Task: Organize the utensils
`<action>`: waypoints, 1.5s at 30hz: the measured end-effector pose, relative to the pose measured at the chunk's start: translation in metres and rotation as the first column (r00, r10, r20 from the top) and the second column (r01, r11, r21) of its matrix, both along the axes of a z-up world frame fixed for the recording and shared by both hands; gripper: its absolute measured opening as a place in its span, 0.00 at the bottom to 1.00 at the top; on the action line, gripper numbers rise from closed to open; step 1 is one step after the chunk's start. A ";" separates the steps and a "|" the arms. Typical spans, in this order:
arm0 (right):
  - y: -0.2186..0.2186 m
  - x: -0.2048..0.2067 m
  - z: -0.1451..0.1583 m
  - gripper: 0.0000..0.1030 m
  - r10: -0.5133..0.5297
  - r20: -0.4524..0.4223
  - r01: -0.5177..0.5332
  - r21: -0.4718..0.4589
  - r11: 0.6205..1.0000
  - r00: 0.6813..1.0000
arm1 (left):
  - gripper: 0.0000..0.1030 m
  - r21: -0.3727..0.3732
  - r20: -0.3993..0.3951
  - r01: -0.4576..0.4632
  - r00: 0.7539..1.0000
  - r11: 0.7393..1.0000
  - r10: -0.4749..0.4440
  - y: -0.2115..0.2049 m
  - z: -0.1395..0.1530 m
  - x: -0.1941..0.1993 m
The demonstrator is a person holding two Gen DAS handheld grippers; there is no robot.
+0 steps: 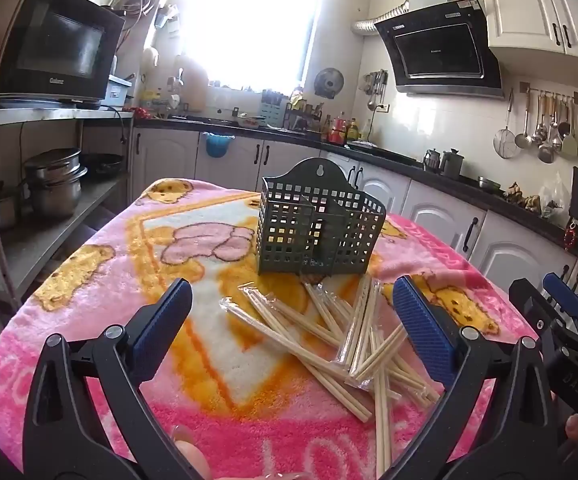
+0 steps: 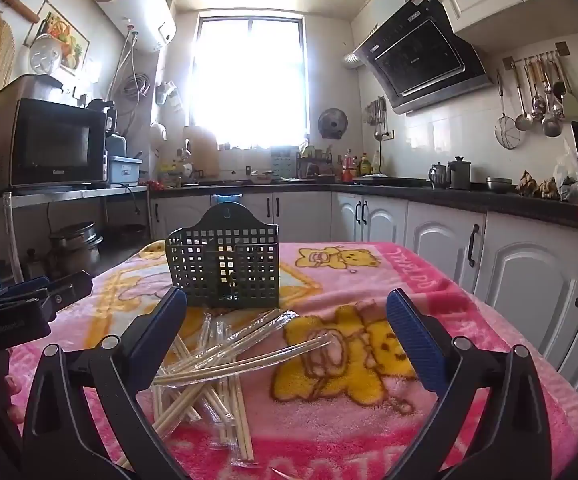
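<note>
A dark green perforated utensil holder point(image 1: 320, 222) stands upright on a pink cartoon blanket point(image 1: 89, 280), with a divider inside and nothing in it. In front of it lies a loose pile of wooden chopsticks in clear wrappers point(image 1: 353, 336). My left gripper point(image 1: 293, 328) hovers open just before the pile, nothing between its blue pads. The right wrist view shows the same holder point(image 2: 225, 260) and chopstick pile point(image 2: 217, 364). My right gripper point(image 2: 285, 340) is open above the pile's right side, holding nothing. Each gripper shows at the edge of the other's view.
The blanket-covered table point(image 2: 489, 360) sits in a kitchen. A metal rack with a microwave point(image 1: 53, 48) and pots point(image 1: 55, 184) stands left. White cabinets under a black counter point(image 2: 469, 196) run along the back and right. Ladles hang on the right wall point(image 1: 545, 128).
</note>
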State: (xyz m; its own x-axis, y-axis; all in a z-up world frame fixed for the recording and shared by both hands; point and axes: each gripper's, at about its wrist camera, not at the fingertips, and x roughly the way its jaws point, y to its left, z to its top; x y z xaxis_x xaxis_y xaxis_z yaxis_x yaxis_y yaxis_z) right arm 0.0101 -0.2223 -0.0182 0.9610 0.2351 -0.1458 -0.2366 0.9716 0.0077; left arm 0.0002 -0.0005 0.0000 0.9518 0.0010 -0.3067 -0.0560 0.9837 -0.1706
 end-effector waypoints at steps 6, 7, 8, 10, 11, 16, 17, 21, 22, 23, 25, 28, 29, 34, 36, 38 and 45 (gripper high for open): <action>0.001 -0.002 0.001 0.94 0.004 0.011 -0.004 -0.008 1.000 1.000 | 0.90 0.000 0.006 0.005 1.000 1.000 -0.005 -0.004 0.001 0.000; 0.001 -0.001 0.001 0.94 0.005 0.011 -0.004 -0.007 1.000 1.000 | 0.90 0.001 0.007 0.006 1.000 1.000 -0.006 -0.005 0.002 0.000; 0.001 -0.001 0.001 0.94 0.005 0.009 -0.005 -0.005 1.000 1.000 | 0.90 0.002 0.008 0.006 1.000 1.000 -0.006 -0.006 0.002 0.000; 0.004 -0.006 0.007 0.94 -0.001 0.021 0.002 -0.013 1.000 1.000 | 0.90 0.000 0.011 0.004 1.000 1.000 -0.004 -0.003 0.002 -0.003; 0.004 -0.005 0.005 0.94 0.002 0.025 -0.002 -0.018 1.000 1.000 | 0.90 0.001 0.013 0.003 1.000 1.000 -0.003 -0.004 0.003 -0.003; 0.002 -0.007 0.007 0.94 -0.004 0.022 0.005 -0.017 1.000 1.000 | 0.90 -0.010 0.019 0.007 1.000 1.000 -0.006 0.000 0.004 -0.002; 0.003 -0.007 0.006 0.94 -0.007 0.022 0.007 -0.013 1.000 1.000 | 0.90 -0.009 0.019 0.005 1.000 1.000 -0.005 0.000 0.004 -0.002; 0.001 -0.008 0.007 0.94 -0.007 0.019 0.007 -0.008 1.000 1.000 | 0.90 -0.013 0.017 0.006 1.000 1.000 -0.006 0.001 0.004 -0.002; 0.002 -0.008 0.006 0.94 -0.007 0.019 0.007 -0.010 1.000 1.000 | 0.90 -0.009 0.019 0.004 1.000 1.000 -0.004 0.000 0.004 -0.003; 0.002 -0.008 0.007 0.94 -0.008 0.019 0.008 -0.012 1.000 1.000 | 0.90 -0.008 0.020 0.004 1.000 1.000 -0.004 0.000 0.004 -0.002; 0.001 -0.007 0.007 0.94 -0.006 0.019 0.007 -0.010 1.000 1.000 | 0.90 -0.010 0.018 0.004 1.000 1.000 -0.003 0.000 0.004 -0.002; 0.001 -0.007 0.007 0.94 -0.007 0.020 0.007 -0.010 1.000 1.000 | 0.90 -0.008 0.020 0.003 1.000 1.000 -0.003 0.000 0.003 -0.003; 0.001 -0.007 0.007 0.94 -0.005 0.020 0.005 -0.009 1.000 1.000 | 0.90 -0.010 0.020 0.004 1.000 1.000 -0.004 0.000 0.003 -0.002; 0.001 -0.007 0.007 0.94 -0.006 0.019 0.006 -0.010 1.000 1.000 | 0.90 -0.010 0.020 0.003 1.000 1.000 -0.003 0.000 0.003 -0.002; 0.001 -0.007 0.007 0.94 -0.006 0.021 0.007 -0.008 1.000 1.000 | 0.90 -0.009 0.020 0.004 1.000 1.000 -0.003 0.000 0.003 -0.002; 0.002 -0.008 0.007 0.94 -0.006 0.021 0.007 -0.011 1.000 1.000 | 0.90 -0.010 0.020 0.003 1.000 1.000 -0.002 0.000 0.004 -0.002; 0.003 -0.009 0.008 0.94 -0.003 0.017 0.004 -0.009 1.000 1.000 | 0.90 -0.011 0.022 0.002 1.000 1.000 -0.001 0.000 0.003 -0.003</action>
